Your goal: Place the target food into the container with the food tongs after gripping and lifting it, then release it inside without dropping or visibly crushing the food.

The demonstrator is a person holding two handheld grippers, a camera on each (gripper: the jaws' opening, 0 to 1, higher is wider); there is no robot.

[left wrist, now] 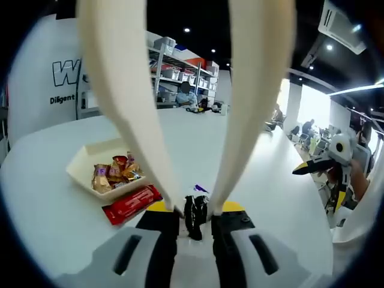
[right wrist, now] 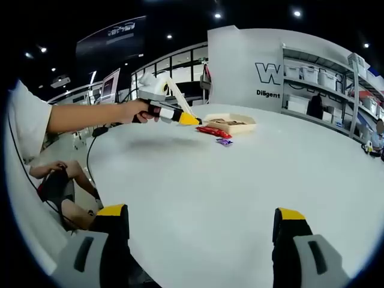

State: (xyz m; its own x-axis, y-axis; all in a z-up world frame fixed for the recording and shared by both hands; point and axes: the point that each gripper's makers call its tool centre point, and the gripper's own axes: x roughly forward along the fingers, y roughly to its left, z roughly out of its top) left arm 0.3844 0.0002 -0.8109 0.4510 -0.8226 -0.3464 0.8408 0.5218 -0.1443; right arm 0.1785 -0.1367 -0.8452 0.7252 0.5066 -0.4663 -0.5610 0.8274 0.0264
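White table (left wrist: 54, 198); tongs (left wrist: 192, 102) apart, empty.

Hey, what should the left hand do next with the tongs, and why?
Probably lower the tongs toward the red snack bar beside the tray. The tongs, clamped in the left gripper, are raised off the table with nothing between their arms, so no food is picked up yet.

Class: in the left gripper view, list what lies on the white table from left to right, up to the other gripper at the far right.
Tray of snacks → red packet → small purple-and-dark packet → right gripper.
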